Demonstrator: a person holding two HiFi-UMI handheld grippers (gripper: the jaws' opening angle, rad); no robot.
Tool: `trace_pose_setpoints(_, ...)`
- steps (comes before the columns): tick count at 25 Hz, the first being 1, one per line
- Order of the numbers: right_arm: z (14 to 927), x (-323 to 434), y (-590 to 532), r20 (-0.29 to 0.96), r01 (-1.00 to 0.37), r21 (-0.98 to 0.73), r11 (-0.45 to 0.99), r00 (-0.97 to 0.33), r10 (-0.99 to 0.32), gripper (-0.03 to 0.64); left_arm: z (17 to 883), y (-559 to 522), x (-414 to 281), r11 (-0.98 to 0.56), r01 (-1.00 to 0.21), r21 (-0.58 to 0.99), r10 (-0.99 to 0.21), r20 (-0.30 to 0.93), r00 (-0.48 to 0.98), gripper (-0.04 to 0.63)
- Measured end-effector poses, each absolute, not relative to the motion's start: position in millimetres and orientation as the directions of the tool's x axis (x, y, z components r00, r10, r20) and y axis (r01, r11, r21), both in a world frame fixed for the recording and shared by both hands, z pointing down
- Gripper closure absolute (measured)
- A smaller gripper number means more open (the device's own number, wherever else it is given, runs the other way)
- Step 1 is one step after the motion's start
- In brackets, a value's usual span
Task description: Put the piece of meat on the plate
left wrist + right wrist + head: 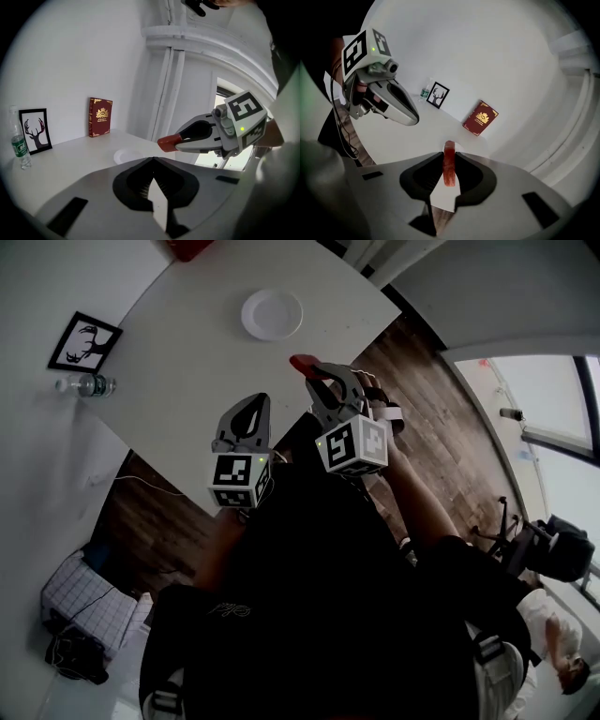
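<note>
A thin red piece of meat (449, 168) stands on edge between the jaws of my right gripper (449, 161), which is shut on it. In the head view that gripper (307, 368) hovers over the table's near edge, with the meat (302, 363) sticking out from its tip. The white plate (272, 314) lies empty on the white table (187, 362), beyond the meat. My left gripper (251, 404) hangs beside the right one, to its left, shut on nothing. In the left gripper view the meat (168, 141) shows to the right, above the plate (125, 155).
A framed deer picture (82, 341) and a water bottle (86, 385) stand at the table's left side. A red book (100, 117) leans on the wall at the far side. Wooden floor (422, 399) lies to the right of the table.
</note>
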State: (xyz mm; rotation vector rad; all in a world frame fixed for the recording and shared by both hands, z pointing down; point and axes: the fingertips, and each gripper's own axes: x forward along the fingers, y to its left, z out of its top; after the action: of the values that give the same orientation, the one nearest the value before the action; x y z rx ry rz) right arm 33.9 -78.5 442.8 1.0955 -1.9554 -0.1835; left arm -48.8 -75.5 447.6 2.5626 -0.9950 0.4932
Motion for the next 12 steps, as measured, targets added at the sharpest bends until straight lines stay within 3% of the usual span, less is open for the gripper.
trace_pose_setpoints(12, 502.7, 30.8, -154.9, 0.744, -0.414, 0.492, 0.766, -0.257, -0.617, 0.524, 501.5, -150.6, -36.4, -0.581, -0.782, 0.228, -0.58, 0.558, 0.594, 0.592)
